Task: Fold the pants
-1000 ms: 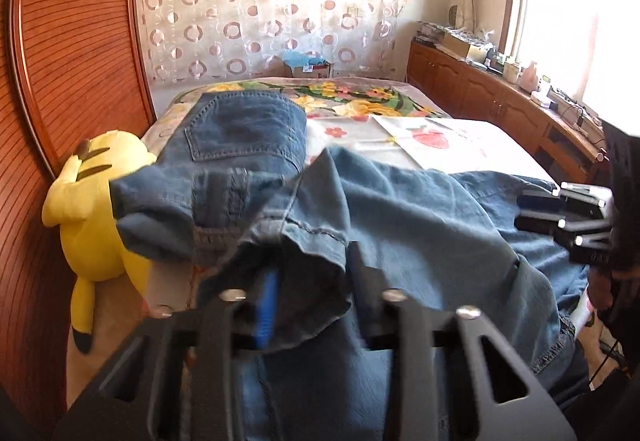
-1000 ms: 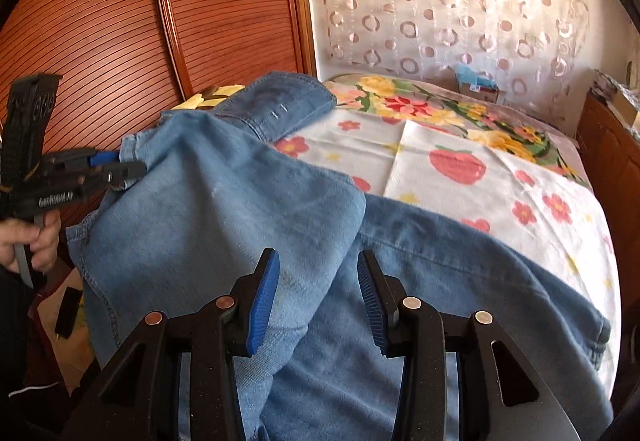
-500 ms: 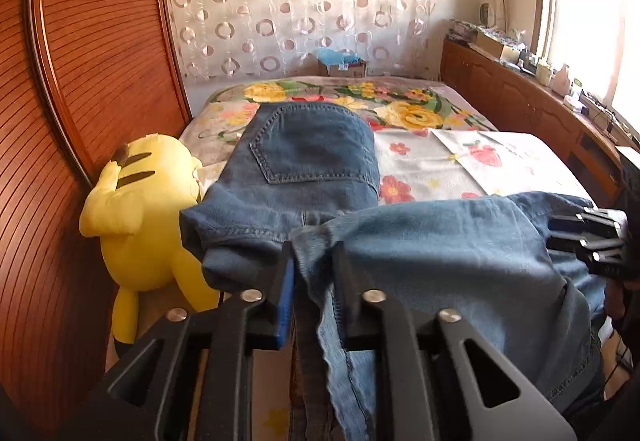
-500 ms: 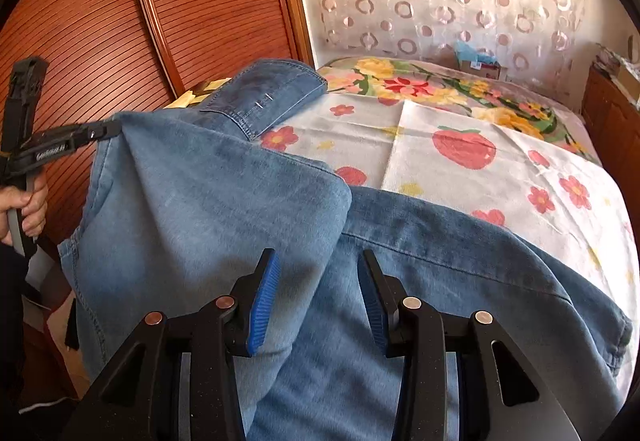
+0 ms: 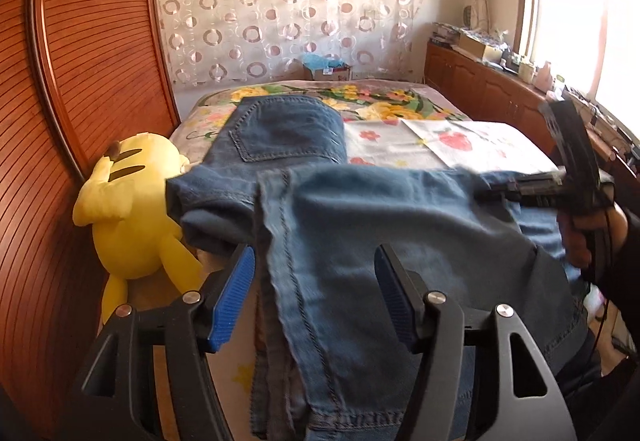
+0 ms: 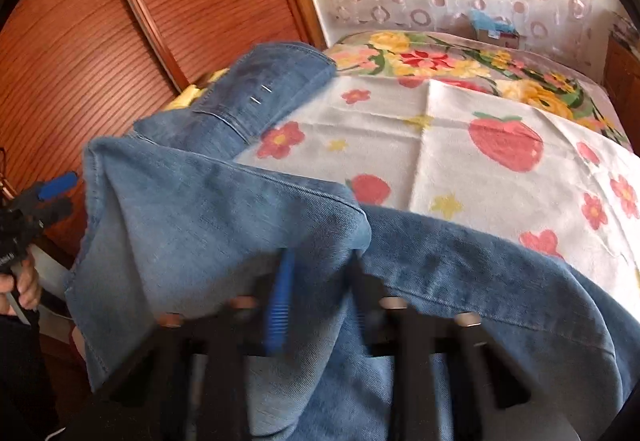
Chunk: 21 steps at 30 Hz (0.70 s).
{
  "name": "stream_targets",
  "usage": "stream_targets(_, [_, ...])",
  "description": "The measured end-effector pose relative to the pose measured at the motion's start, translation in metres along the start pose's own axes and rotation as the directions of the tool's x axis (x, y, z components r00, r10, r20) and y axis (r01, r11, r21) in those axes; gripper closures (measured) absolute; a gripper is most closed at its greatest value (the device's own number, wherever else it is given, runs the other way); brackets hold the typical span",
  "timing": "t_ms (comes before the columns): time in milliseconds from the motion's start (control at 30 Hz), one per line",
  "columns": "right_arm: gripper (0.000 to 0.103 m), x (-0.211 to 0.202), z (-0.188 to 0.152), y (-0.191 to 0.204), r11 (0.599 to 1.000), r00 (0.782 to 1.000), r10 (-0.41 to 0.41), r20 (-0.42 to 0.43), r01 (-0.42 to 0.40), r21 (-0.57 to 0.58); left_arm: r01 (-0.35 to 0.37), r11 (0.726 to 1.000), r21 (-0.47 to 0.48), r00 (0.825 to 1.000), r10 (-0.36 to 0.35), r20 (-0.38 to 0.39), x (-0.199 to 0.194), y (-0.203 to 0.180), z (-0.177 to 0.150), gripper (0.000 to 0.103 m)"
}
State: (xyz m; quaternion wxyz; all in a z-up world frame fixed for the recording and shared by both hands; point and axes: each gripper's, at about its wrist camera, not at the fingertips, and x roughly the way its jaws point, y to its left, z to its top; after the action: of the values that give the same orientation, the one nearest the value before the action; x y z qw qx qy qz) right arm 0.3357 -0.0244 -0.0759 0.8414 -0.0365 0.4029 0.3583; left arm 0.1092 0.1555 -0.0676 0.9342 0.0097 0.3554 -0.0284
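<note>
Blue denim pants (image 5: 360, 233) lie on the bed, the seat with its back pocket (image 5: 280, 133) flat toward the far side and the legs folded over at the near edge. My left gripper (image 5: 314, 277) is open, its blue pads either side of the leg seam, gripping nothing. My right gripper (image 6: 320, 281) is blurred and holds a fold of the denim (image 6: 224, 209) between its jaws. The right gripper also shows in the left wrist view (image 5: 520, 187) at the fabric's right edge. The left gripper shows in the right wrist view (image 6: 44, 201), clear of the cloth.
A yellow plush toy (image 5: 132, 201) leans at the bed's left side against the wooden headboard (image 5: 80, 81). The bed has a floral and strawberry sheet (image 6: 460, 145). Wooden cabinets (image 5: 500, 97) with clutter run along the right under a window.
My left gripper has opened and let go of the pant leg, which now lies folded across the bed edge. My right gripper has moved in and closed on the denim fold.
</note>
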Motion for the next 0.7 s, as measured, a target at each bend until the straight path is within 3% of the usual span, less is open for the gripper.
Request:
stream_targets(133, [0.099,-0.017,0.014,-0.001,1.0,0.992,-0.026,0.12,0.027,-0.01,-0.001,1.0,0.002,1.0,0.001,-0.01,0.003,-0.005,-0.004,0.039])
stream_targets(267, [0.099,-0.022,0.019,0.002,0.998,0.986,-0.051,0.157,0.058,-0.036,0.017,1.0,-0.006,1.0,-0.017,0.005,0.002,-0.01,-0.006,0.039])
stream_targets(333, [0.099,-0.022,0.015,0.003,0.994,0.985,-0.079,0.15,0.089,-0.062,0.023,1.0,0.0,1.0,-0.023,0.011,0.002,-0.015,-0.006,0.039])
stream_targets(467, [0.078,-0.027,0.002,0.009,0.99,0.986,-0.115,0.121,0.124,-0.064,0.042,0.999,0.01,0.999,-0.042,0.016,0.001,-0.026,-0.007,0.039])
stream_targets(700, [0.076,-0.075,-0.057,0.021,0.988,0.985,-0.139,0.105,0.145,-0.051,0.106,0.993,0.043,0.994,-0.107,0.006,0.005,-0.057,-0.013,0.039])
